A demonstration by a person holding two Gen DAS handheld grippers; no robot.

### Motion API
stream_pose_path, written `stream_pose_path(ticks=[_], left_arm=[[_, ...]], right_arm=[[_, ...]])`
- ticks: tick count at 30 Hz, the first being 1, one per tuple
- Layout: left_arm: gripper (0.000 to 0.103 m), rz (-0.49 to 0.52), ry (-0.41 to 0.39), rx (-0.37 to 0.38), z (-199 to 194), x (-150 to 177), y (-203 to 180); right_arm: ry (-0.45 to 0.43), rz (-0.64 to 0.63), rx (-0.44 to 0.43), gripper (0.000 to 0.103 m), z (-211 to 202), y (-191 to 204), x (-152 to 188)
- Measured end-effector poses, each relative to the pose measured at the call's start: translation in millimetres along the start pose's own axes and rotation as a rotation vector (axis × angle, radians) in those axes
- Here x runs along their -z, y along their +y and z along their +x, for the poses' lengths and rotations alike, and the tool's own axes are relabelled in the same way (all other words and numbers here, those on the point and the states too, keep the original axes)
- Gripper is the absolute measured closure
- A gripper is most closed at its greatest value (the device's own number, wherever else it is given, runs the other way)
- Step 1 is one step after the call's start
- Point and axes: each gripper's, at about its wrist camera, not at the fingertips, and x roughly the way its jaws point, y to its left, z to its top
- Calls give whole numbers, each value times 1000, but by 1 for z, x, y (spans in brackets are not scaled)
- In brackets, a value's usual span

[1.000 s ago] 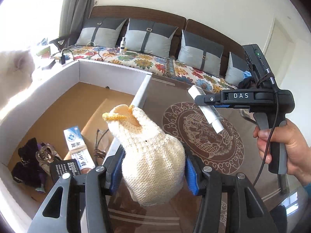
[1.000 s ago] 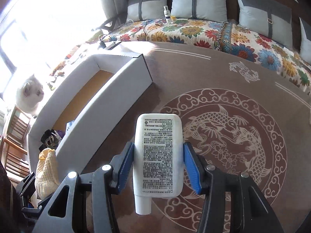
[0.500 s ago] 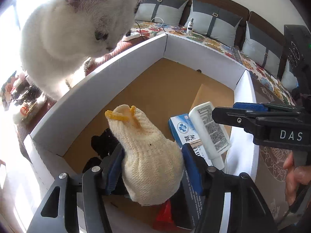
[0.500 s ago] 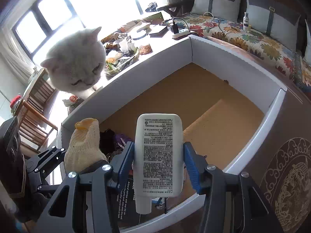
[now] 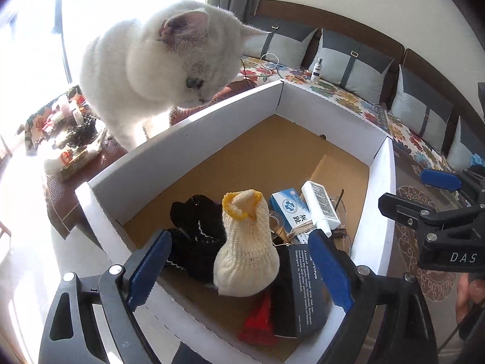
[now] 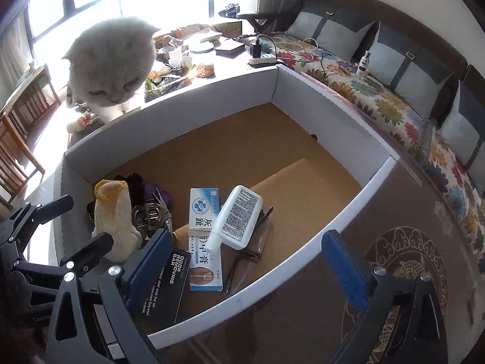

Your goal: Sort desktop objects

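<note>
There are two tools. The left tool (image 5: pixel 239 267) has its blue pads wide apart and grips nothing. The right tool (image 6: pixel 248 261) is spread wide too, with nothing in it.

One big white box (image 6: pixel 348 212) with a brown floor sits on the desk (image 6: pixel 394 257). Inside it, at the near end, lie the things. One knitted cream pouch (image 5: pixel 245 251) with a yellow rim stands up at the near left. It is fat at the bottom and thin at the top. One white bottle (image 6: pixel 238 217) with small black print lies tilted on one blue and white tube box (image 6: pixel 203 239). One black box (image 6: pixel 165 285) with white words lies near the front wall. One black knitted thing (image 5: pixel 197 230) lies just left of the pouch, and one red thing (image 5: pixel 260 318) lies near the front.

One white cat (image 5: pixel 157 69) stands outside the far left wall, looking down into the box.
</note>
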Motion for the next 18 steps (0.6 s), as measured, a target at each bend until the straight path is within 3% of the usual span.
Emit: stream_pose_path(ticks=[3,5,7,9,13,18], left_arm=[[10,-3,-23,31,-12,0,4],[10,-49,-9,99,-15,2,12],[10,-103,15,108,-14,3,19],[10,-112,23,24,-11,5,22],[10,-18,21,-167,-8,10,17],[10,-25,30,-232,-8,14,20]], right_arm=[[-39,-13,33,4,-10,5,5],[-55,-13,37,4,-13,7,7],[-61,-19,37,4,-14,9,8],[-65,-26,46,4,-13,12,8],[-86,-25,37,4,-16,13,10],[-84,-26,31,4,-12,16,10]])
